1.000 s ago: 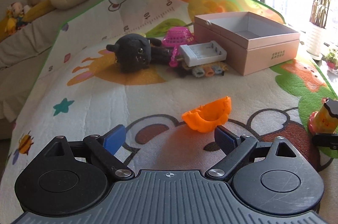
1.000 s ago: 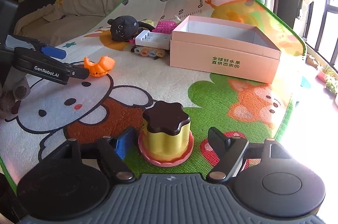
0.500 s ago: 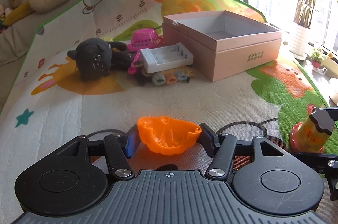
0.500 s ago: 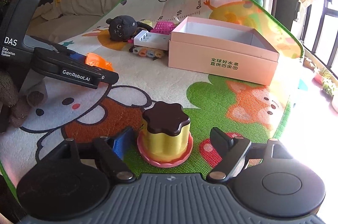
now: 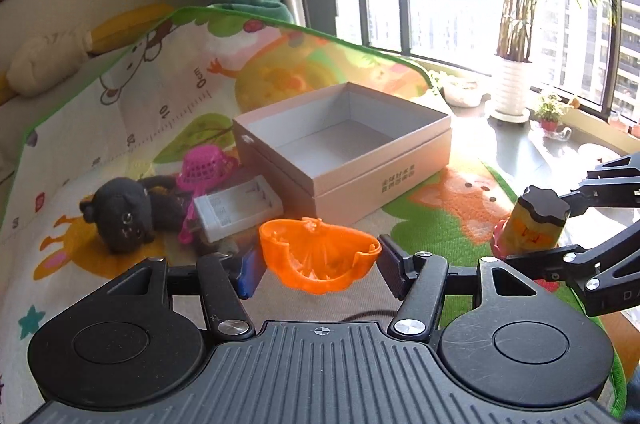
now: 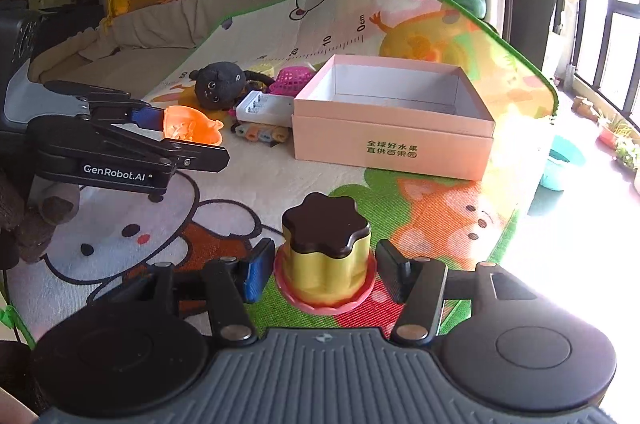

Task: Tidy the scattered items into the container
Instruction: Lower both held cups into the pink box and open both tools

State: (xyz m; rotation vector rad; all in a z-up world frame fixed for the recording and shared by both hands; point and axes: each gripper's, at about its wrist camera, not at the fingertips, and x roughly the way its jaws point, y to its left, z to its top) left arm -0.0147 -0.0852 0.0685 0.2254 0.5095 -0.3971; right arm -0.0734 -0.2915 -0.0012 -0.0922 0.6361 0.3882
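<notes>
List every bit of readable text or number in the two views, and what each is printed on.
"GenRobot.AI": side of the left gripper, right wrist view.
"全球好水果 直供百果园": front wall of the pink box; upside down and blurred in the left wrist view.
"0cm", "10", "20": ruler print on the play mat; further numbers too small.
Partial letters on the right gripper arm: unreadable.

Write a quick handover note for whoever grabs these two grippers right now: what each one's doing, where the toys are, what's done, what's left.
Left gripper: shut on the orange cup, lifted off the mat.
Right gripper: jaws closing around the pudding toy; firm grip not confirmed.
Pink box: open, nothing visible inside.
Done: nothing boxed.
Left: drop both in, then the black plush, pink basket, white tray and small rolls beside the box.
</notes>
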